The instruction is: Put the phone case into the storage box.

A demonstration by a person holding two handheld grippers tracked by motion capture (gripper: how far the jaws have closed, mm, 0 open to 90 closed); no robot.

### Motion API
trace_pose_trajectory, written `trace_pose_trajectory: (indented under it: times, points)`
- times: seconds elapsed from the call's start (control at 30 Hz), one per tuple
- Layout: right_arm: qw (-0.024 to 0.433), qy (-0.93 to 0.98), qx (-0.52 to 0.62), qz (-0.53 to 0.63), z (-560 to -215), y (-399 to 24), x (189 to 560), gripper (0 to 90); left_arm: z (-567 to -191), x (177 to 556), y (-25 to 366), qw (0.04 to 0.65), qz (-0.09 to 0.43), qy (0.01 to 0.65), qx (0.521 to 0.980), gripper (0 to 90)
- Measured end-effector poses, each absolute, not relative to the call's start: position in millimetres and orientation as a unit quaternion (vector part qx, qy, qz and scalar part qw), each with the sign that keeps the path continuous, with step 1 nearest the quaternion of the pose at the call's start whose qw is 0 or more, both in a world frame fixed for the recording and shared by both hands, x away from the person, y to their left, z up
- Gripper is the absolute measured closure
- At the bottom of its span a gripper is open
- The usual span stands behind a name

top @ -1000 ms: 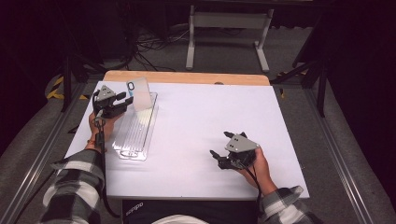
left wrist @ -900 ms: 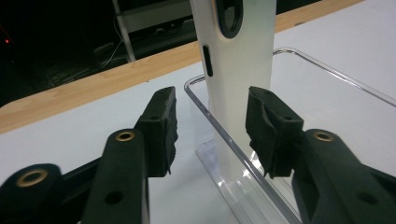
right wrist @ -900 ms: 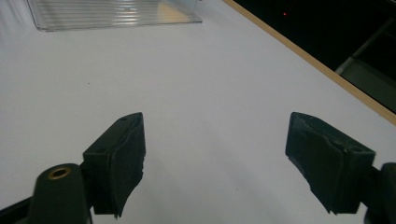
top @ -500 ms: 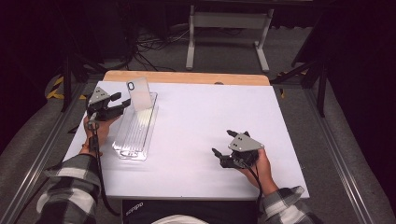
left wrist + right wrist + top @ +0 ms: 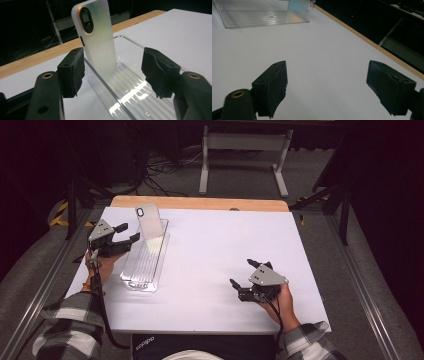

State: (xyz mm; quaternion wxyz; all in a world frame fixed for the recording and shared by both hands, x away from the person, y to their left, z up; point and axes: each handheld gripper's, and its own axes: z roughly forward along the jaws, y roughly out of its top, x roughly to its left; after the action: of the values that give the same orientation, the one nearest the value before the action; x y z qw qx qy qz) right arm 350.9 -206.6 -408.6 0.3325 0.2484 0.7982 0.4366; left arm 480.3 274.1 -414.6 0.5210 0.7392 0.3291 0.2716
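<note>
A white phone case [image 5: 149, 220] stands upright in the clear ribbed tray [image 5: 145, 265]. The left gripper [image 5: 126, 233], jaws just opening, has let go of it. The right gripper [image 5: 242, 274] rests open and empty on the bench [image 5: 215, 250].

Table [image 5: 210, 245]: white top w/ a bare wood strip along the far edge. Clear ribbed tray [image 5: 145, 265] lies directly on it, left side, long axis running front to back. Right gripper [image 5: 250, 279] sits low on the white top, near-right. Rest is plain white.
</note>
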Motion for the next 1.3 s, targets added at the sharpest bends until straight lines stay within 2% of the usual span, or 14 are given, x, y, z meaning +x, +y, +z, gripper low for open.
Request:
trace_pose_trajectory:
  times: [0.03, 0.07, 0.6, 0.77, 1.0, 1.3]
  points:
    - [0.333, 0.798, 0.249, 0.437, -409, -207, 351, 16.6, -413, 477, 274, 0.521, 0.273, 0.330, 0.738, 33.8]
    - [0.333, 0.796, 0.249, 0.439, -408, -207, 350, 16.1, -413, 476, 274, 0.522, 0.278, 0.330, 0.736, 27.8]
    - [0.331, 0.793, 0.243, 0.450, -410, -205, 342, 14.5, -405, 434, 272, 0.544, 0.266, 0.281, 0.745, 17.1]
    - [0.324, 0.792, 0.245, 0.456, -409, -206, 342, 13.4, -404, 422, 273, 0.557, 0.257, 0.284, 0.737, 10.1]
    - [0.321, 0.791, 0.240, 0.462, -409, -208, 340, 13.6, -404, 408, 264, 0.551, 0.241, 0.267, 0.753, 6.7]
    - [0.319, 0.786, 0.242, 0.470, -410, -211, 338, 9.2, -402, 393, 257, 0.560, 0.232, 0.257, 0.753, 2.5]
